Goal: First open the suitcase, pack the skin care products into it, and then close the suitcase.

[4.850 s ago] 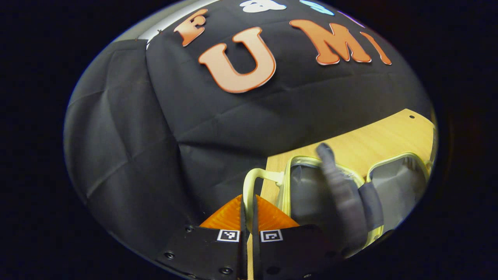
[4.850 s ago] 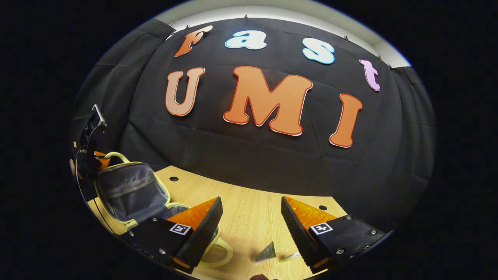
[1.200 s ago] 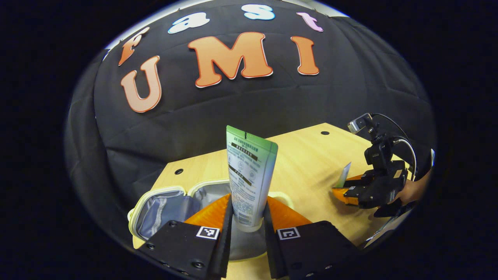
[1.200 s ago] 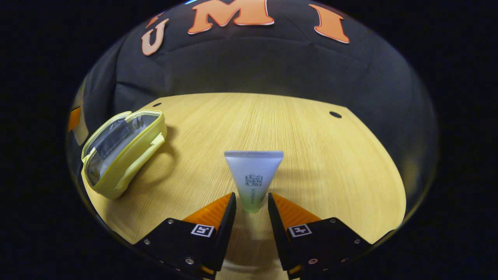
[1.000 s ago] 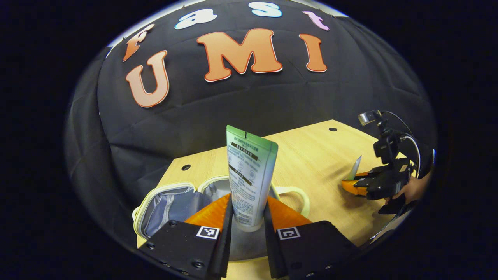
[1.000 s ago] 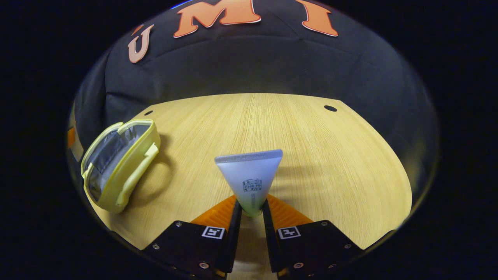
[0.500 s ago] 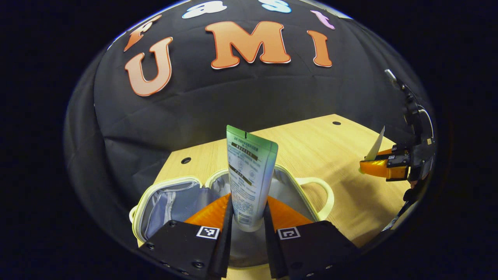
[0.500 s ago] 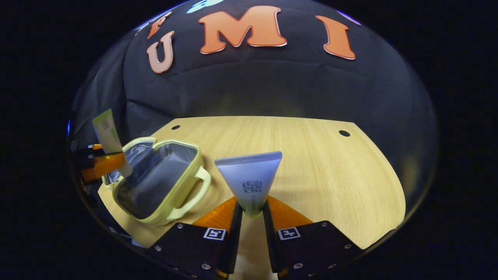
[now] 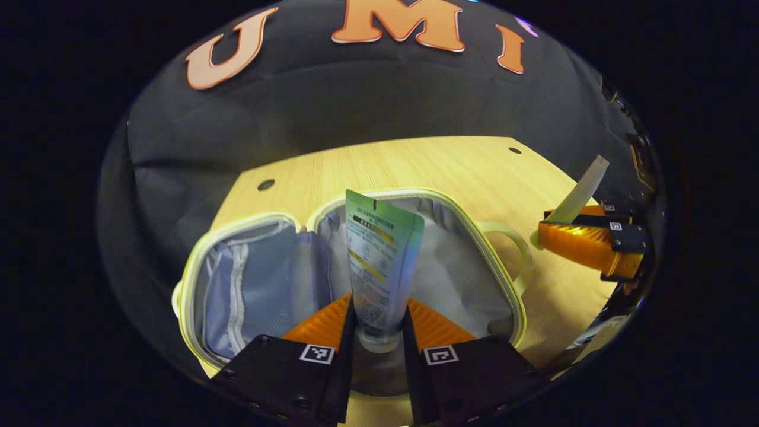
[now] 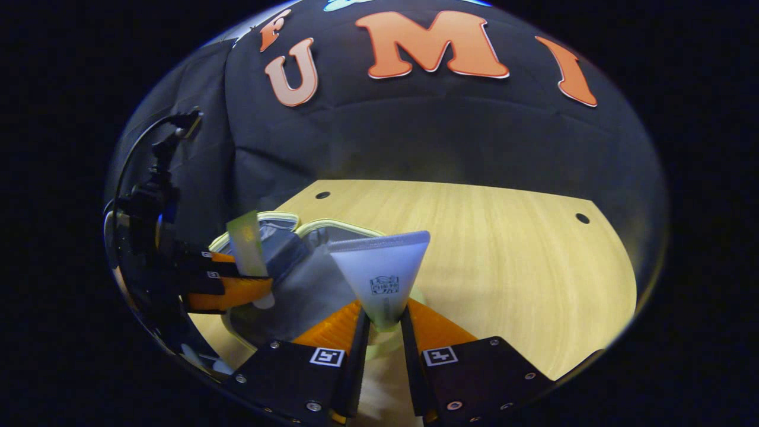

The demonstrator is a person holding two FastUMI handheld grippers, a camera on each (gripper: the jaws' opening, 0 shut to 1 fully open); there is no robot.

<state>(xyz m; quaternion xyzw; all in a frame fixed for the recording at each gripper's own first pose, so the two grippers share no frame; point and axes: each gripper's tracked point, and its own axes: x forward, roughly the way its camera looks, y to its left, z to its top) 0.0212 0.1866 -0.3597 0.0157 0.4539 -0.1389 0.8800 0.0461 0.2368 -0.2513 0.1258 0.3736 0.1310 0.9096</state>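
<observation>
Gripping a green tube (image 9: 379, 261) near its cap, the left gripper (image 9: 378, 332) holds it upright over the open yellow suitcase (image 9: 498, 261) on the counter (image 9: 379, 166), ready for dropping in; beside the suitcase, the right gripper (image 10: 384, 332) pinches a pale tube (image 10: 382, 273).

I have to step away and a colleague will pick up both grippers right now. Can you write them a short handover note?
Left gripper: shut on the green tube, held upright over the open suitcase.
Right gripper: shut on the pale tube, crimped end up, close by the suitcase's handle side.
Suitcase: lies open on the wooden table, both grey-lined halves showing; I see nothing packed in them yet.
Done: suitcase opened, both tubes picked up.
Left: lower each tube into the suitcase, let go, then close the suitcase.
</observation>
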